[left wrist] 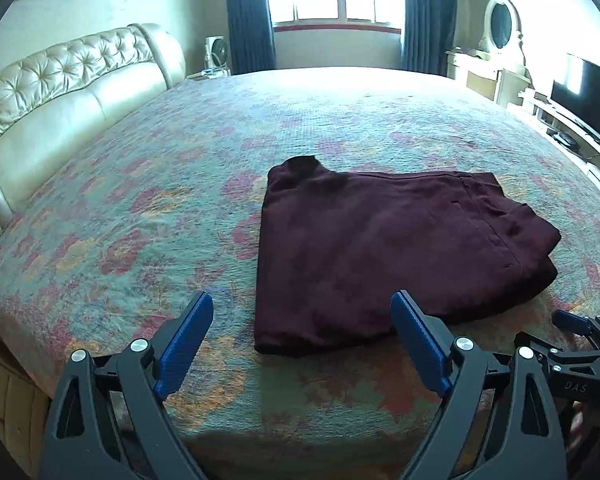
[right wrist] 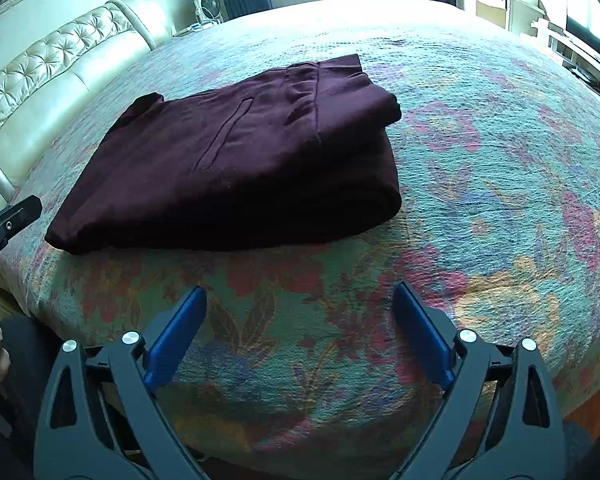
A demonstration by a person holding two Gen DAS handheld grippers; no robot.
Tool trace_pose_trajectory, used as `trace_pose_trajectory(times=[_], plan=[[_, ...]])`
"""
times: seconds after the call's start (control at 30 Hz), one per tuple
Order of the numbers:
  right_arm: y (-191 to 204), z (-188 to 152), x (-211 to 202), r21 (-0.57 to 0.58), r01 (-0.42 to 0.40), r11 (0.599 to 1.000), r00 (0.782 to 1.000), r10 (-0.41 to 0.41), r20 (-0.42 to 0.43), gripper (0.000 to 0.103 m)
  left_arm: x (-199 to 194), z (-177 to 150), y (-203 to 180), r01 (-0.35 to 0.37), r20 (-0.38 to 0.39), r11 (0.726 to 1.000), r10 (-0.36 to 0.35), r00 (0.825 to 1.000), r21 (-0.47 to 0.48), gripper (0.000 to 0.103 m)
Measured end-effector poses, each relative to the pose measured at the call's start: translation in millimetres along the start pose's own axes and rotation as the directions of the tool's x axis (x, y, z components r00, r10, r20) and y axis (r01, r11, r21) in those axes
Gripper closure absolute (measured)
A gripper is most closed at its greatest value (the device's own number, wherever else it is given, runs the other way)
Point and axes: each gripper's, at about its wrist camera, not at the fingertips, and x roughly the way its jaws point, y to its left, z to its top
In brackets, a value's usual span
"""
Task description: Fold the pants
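Dark maroon pants (left wrist: 384, 256) lie folded into a compact rectangle on the flowered bedspread (left wrist: 140, 208); they also show in the right wrist view (right wrist: 240, 168), with a pocket seam on top. My left gripper (left wrist: 302, 320) is open and empty, hovering near the fold's front edge. My right gripper (right wrist: 300, 312) is open and empty, a short way in front of the pants, above the bedspread (right wrist: 500, 160). The right gripper also shows at the left wrist view's right edge (left wrist: 580, 340). Part of the left gripper (right wrist: 8, 220) shows at the right wrist view's left edge.
A tufted cream headboard (left wrist: 60, 92) runs along the bed's left side. A window with blue curtains (left wrist: 248, 16) is at the far end, with a small fan (left wrist: 218, 54) beside it. A dresser with an oval mirror (left wrist: 500, 24) and a dark screen (left wrist: 588, 92) stand at right.
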Motion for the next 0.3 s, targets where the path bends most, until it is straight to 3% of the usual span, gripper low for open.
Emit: trace_pose_trajectory(times=[0.07,0.2,0.3], plan=[[0,1,-3,0.011,-0.005,1.000,1.000,0.005,-0.005,0.009,1,6,1,-0.005,-0.003,1.000,0.005,1.000,0.014,0.014],[-8,18,-22,0.073,-0.055,0.996,0.998,0.053,0.033,0.009,12,28,35,0.013,-0.039,0.998,-0.015,0.999,-0.062,0.014],[-21,50,-38,0.068,-0.056,0.996,0.994,0.049,0.101,0.009,29,53,82,-0.063,-0.015,0.990,0.062,0.998,-0.128,0.014]])
